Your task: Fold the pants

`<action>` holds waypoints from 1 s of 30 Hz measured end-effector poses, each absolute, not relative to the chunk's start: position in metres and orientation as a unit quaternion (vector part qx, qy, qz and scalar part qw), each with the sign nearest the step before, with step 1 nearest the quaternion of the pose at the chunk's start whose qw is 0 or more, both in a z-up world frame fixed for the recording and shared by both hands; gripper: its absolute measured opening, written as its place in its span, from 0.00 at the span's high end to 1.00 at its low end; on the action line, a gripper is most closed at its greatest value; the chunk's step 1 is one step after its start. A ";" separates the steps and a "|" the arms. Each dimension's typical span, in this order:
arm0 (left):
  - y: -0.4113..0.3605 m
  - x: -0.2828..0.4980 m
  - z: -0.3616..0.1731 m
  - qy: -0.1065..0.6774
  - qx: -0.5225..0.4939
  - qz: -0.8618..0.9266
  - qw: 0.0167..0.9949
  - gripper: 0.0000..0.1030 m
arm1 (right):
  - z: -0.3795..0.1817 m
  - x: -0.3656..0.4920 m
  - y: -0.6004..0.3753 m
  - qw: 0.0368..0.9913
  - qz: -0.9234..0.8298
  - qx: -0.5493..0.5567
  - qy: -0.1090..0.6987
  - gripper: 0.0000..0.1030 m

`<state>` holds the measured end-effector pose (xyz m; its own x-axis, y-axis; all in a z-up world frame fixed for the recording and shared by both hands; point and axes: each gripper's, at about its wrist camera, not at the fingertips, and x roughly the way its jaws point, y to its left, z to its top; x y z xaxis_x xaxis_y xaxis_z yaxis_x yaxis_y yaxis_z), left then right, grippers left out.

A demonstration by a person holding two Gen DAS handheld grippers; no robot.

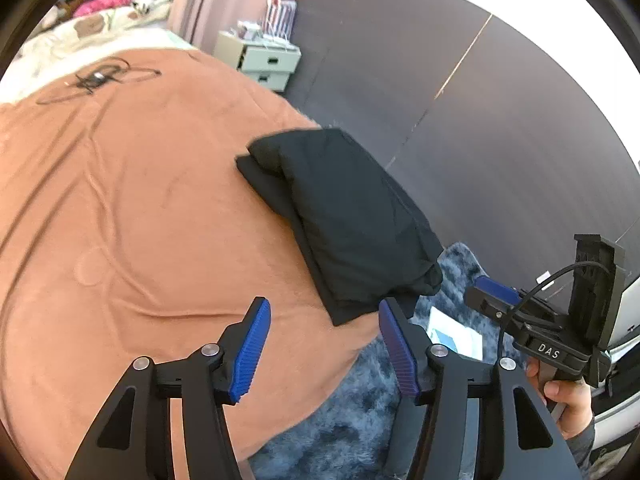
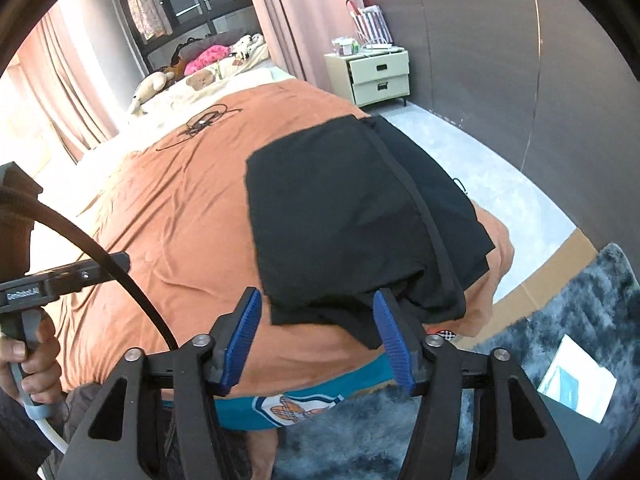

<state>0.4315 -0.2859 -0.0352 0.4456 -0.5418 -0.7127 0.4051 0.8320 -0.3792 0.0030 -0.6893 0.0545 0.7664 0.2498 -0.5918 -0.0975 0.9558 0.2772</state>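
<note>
Black pants (image 1: 344,216) lie folded in a compact stack on the orange bed cover (image 1: 120,208), near the bed's corner edge. In the right wrist view the pants (image 2: 340,220) sit just beyond the fingers. My left gripper (image 1: 324,352) is open and empty, held above the cover short of the pants' near end. My right gripper (image 2: 316,340) is open and empty, its blue pads either side of the pants' near edge without touching. The right gripper also shows in the left wrist view (image 1: 496,292), off the bed's side. The left gripper body shows in the right wrist view (image 2: 64,276).
A black cable (image 2: 204,122) lies on the cover farther up the bed. A nightstand (image 2: 372,72) stands by the dark wall. A grey shaggy rug (image 2: 568,340) with a paper (image 2: 576,384) and flat cardboard (image 2: 548,272) lie on the floor beside the bed.
</note>
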 end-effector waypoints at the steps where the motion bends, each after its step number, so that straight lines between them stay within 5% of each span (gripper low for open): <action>1: -0.282 0.427 -0.030 0.441 -0.076 -0.276 0.851 0.37 | 0.062 -0.003 -0.690 0.935 0.093 0.114 0.324 0.37; 15: -0.220 0.340 0.032 0.352 -0.073 -0.262 0.896 0.01 | 0.072 -0.069 -0.633 0.949 0.087 0.087 0.292 0.10; 21: -0.205 0.312 0.045 0.334 -0.053 -0.257 0.905 0.00 | 0.074 -0.090 -0.599 0.950 0.081 0.087 0.288 0.00; 30: -0.184 0.271 0.061 0.297 -0.025 -0.239 0.924 0.00 | 0.081 -0.132 -0.568 0.957 0.078 0.076 0.267 0.00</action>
